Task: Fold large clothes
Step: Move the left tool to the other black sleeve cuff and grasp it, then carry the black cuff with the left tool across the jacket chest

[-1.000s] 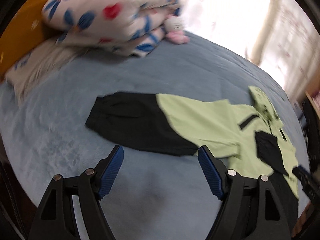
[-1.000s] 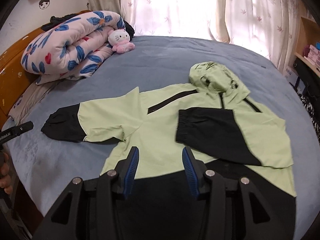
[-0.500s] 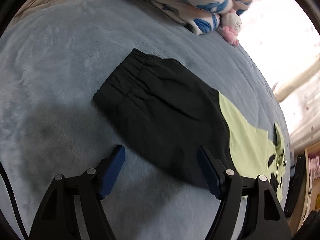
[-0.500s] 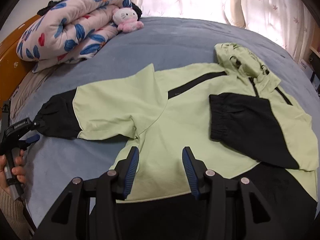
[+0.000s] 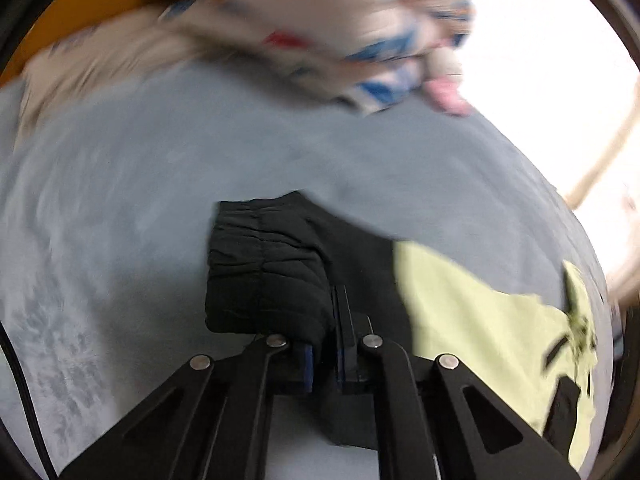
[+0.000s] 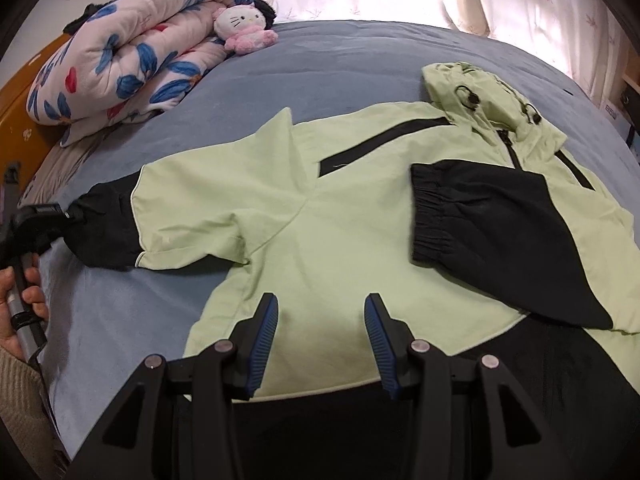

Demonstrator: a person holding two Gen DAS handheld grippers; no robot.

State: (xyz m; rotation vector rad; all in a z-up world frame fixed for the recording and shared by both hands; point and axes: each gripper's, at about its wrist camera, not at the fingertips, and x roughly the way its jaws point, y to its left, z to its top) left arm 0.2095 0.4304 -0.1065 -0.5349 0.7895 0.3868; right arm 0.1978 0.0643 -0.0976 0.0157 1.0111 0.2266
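A light green and black hooded jacket [image 6: 340, 200] lies front up on the blue bed [image 6: 320, 52]. Its right sleeve [image 6: 480, 212] is folded across the chest. The other sleeve stretches out to the left and ends in a black cuff [image 5: 264, 264]. My left gripper [image 5: 326, 344] is shut on that cuff, with black fabric bunched between its pads. The right wrist view shows the same gripper [image 6: 60, 214] at the sleeve end [image 6: 104, 228]. My right gripper [image 6: 320, 320] hangs open just above the green front near the black hem, with nothing between its fingers.
A rolled floral quilt [image 6: 120, 64] and a pink-and-white plush toy [image 6: 244, 28] lie at the head of the bed by the orange headboard [image 6: 24, 92]. A person's hand [image 6: 24, 292] grips the left tool's handle. Curtains hang behind the bed.
My left gripper came down onto the black cuff and shut on it; it stood wide open before. The right gripper sank closer to the jacket's front.
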